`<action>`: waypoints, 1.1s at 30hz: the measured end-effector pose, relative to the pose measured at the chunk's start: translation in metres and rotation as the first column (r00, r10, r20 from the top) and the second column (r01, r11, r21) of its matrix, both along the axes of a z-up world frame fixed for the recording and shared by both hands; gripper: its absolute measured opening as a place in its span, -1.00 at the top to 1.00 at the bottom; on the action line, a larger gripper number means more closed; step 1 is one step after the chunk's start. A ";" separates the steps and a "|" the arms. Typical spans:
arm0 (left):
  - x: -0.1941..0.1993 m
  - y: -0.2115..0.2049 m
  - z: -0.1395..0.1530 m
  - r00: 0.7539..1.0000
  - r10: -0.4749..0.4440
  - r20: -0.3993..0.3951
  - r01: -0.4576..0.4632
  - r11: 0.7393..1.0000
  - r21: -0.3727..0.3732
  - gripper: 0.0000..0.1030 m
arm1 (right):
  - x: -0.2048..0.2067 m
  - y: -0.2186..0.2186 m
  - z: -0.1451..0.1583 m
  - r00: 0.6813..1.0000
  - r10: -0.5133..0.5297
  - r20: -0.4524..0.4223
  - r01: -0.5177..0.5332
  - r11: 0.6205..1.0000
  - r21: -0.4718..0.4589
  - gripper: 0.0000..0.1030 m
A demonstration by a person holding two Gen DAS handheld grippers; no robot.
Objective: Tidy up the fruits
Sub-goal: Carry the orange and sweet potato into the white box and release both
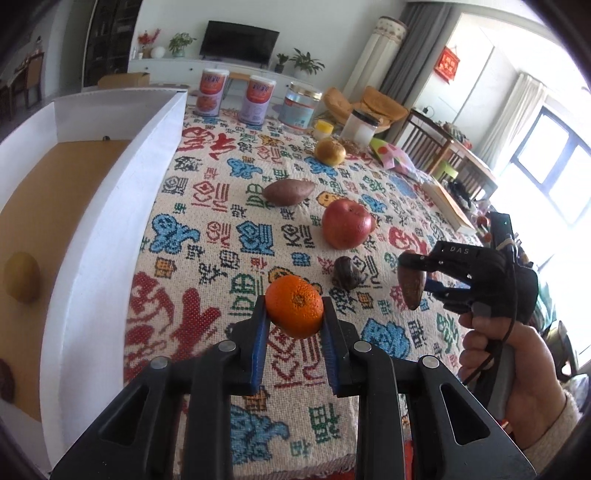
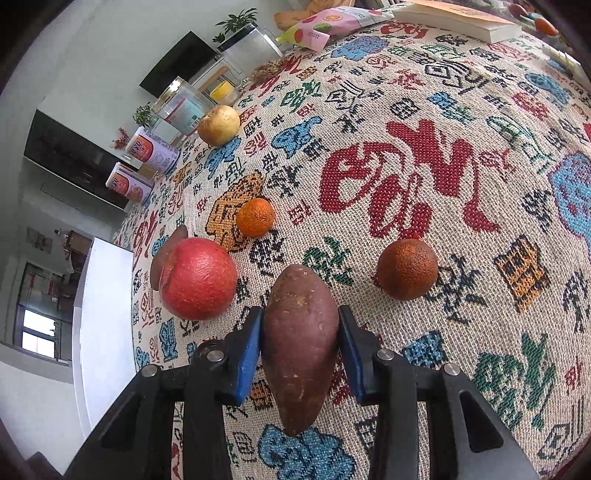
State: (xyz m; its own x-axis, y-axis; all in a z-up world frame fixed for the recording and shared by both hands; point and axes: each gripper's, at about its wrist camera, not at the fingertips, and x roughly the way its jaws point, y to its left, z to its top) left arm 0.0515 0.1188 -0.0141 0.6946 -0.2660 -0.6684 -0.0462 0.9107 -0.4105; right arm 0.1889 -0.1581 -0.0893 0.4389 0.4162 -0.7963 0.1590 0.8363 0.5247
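My left gripper (image 1: pixel 294 317) is shut on an orange tangerine (image 1: pixel 294 311), held above the patterned tablecloth (image 1: pixel 221 236), right of the white box (image 1: pixel 122 206). My right gripper (image 2: pixel 300 332) is shut on a purple sweet potato (image 2: pixel 300 347); it shows in the left wrist view (image 1: pixel 413 286) at the right, lifted off the cloth. On the cloth lie a red apple (image 1: pixel 346 223), a second sweet potato (image 1: pixel 289 192), a yellow pear (image 1: pixel 330 150) and a dark shrivelled fruit (image 1: pixel 347 273). The right wrist view shows the apple (image 2: pixel 199 277), a small tangerine (image 2: pixel 255 216) and a dark orange (image 2: pixel 407 268).
The white box has a brown floor holding a yellowish fruit (image 1: pixel 22 277) and a dark item (image 1: pixel 5 380). Cans (image 1: pixel 212 92) and jars (image 1: pixel 300 105) line the table's far edge. A snack bag (image 2: pixel 332 22) and a book (image 2: pixel 458 18) lie at the far right.
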 end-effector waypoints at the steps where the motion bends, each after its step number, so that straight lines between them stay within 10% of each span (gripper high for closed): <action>1: -0.004 0.002 0.007 1.000 -0.004 0.008 0.004 1.000 -0.024 0.50 | -0.004 -0.004 0.006 1.000 -0.001 0.009 0.001 1.000 0.031 0.23; 8: -0.039 0.033 0.075 0.996 -0.014 0.092 0.026 0.991 -0.129 0.50 | -0.026 0.043 0.091 0.967 0.174 0.187 -0.201 0.970 0.138 0.23; 14: -0.066 0.109 0.092 0.977 0.193 0.090 -0.191 0.981 -0.023 0.50 | -0.066 0.168 0.152 0.825 0.454 0.336 -0.531 0.826 0.189 0.23; 24: -0.082 0.204 -0.001 0.855 0.501 -0.136 -0.484 0.864 0.140 0.50 | -0.115 0.343 0.098 0.610 0.749 0.257 -0.790 0.598 0.133 0.23; 31: -0.074 0.207 -0.024 0.831 0.533 -0.161 -0.499 0.842 0.206 0.40 | -0.126 0.369 0.059 0.572 0.799 0.187 -0.818 0.573 0.051 0.13; 33: -0.071 0.203 -0.023 0.836 0.528 -0.149 -0.496 0.843 0.206 -0.10 | -0.124 0.363 0.062 0.575 0.789 0.216 -0.815 0.576 0.064 0.04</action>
